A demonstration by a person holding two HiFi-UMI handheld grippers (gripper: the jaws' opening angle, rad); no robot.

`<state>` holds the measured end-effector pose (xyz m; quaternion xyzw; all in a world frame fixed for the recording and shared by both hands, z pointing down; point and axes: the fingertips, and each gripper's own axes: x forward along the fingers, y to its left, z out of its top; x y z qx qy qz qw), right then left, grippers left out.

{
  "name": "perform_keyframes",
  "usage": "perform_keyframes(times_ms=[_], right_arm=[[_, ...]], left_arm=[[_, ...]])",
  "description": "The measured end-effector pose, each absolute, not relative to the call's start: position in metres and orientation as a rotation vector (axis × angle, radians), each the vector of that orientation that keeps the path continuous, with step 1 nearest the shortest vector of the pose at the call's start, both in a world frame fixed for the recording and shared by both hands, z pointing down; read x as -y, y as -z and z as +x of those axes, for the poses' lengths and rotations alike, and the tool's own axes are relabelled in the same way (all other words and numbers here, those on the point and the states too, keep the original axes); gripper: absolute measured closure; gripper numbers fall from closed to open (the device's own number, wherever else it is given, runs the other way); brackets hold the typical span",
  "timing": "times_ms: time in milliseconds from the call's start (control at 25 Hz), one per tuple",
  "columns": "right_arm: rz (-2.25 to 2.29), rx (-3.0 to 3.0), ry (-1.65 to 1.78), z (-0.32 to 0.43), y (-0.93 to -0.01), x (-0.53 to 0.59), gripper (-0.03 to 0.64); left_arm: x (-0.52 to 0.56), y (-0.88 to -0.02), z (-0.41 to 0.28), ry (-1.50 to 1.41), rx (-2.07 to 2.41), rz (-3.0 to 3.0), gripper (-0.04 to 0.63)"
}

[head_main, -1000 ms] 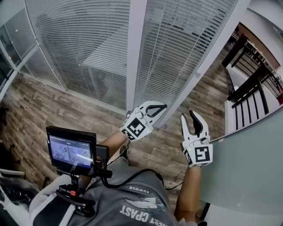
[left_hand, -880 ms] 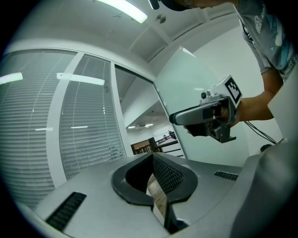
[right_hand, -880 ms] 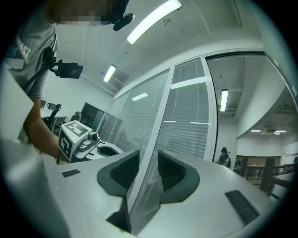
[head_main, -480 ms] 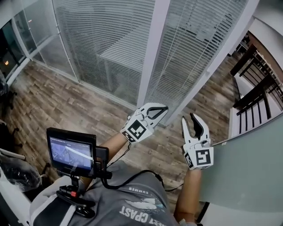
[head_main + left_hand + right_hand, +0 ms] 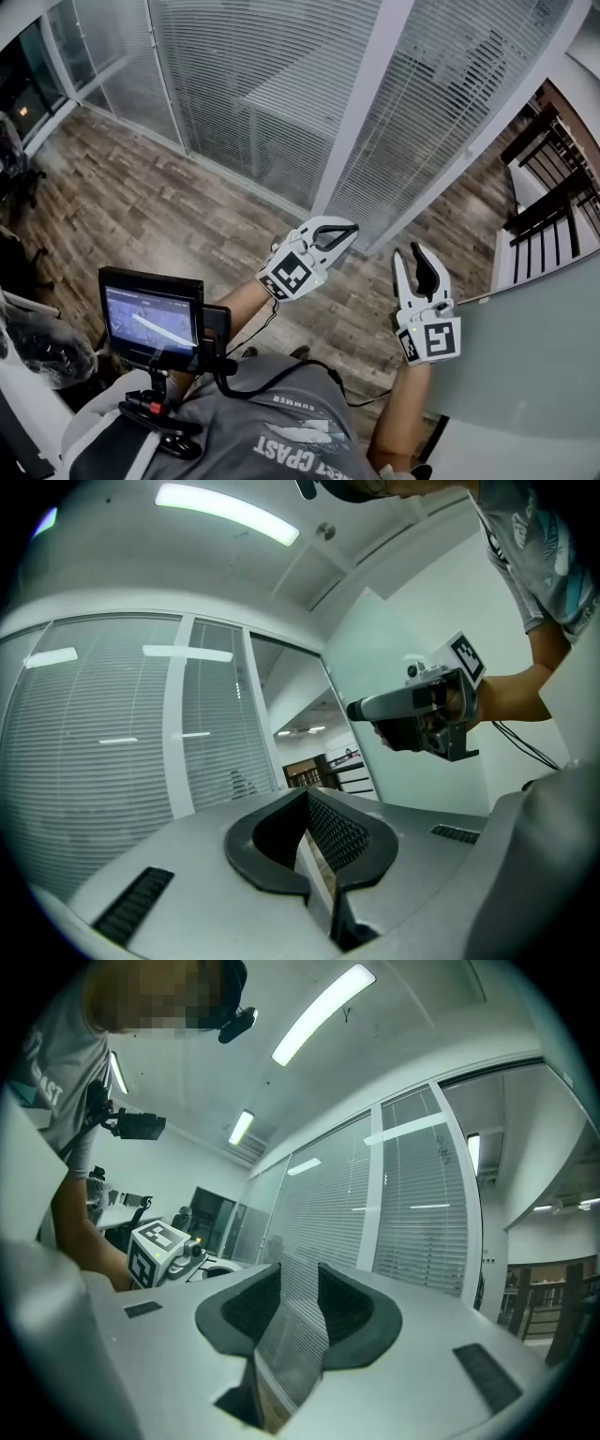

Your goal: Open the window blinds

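Closed white slatted blinds [image 5: 272, 84] hang behind glass panels ahead of me, split by a white frame post [image 5: 361, 103]. In the left gripper view the blinds [image 5: 84, 761] fill the left side; in the right gripper view the blinds [image 5: 323, 1213] stand past the jaws. My left gripper [image 5: 349, 228] is held level over the floor, short of the glass, its jaws meeting at the tips [image 5: 306, 797] with nothing in them. My right gripper [image 5: 408, 251] is beside it on the right, jaws apart [image 5: 300, 1269] and empty. Neither touches the blinds.
A small monitor [image 5: 150, 319] on a chest rig sits at lower left. The wood-plank floor [image 5: 141, 206] runs to the window base. A frosted glass wall [image 5: 534, 356] stands close on the right, with a dark railing [image 5: 548, 178] behind it. A chair [image 5: 14, 159] is far left.
Both grippers have travelled level with me along the window; the frame post and blinds have slid to the right in the head view. The jaws stand as before.
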<state>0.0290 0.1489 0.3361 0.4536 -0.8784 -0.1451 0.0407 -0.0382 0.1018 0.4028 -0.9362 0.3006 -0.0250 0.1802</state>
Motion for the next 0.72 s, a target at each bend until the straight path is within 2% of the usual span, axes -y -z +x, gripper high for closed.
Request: perform_keyframes(times_ms=[440,720], right_arm=[[1.390,2.693,0.467,-0.045,-0.332,-0.222,0.497],[1.387,2.709,0.495,-0.032,-0.330,-0.269,0.497]], left_arm=[[-0.171,-0.401,-0.110,0.061,-0.843,-2.638,0.591],[-0.217,-0.398,-0.098,0.061,-0.846,-2.610,0.591]])
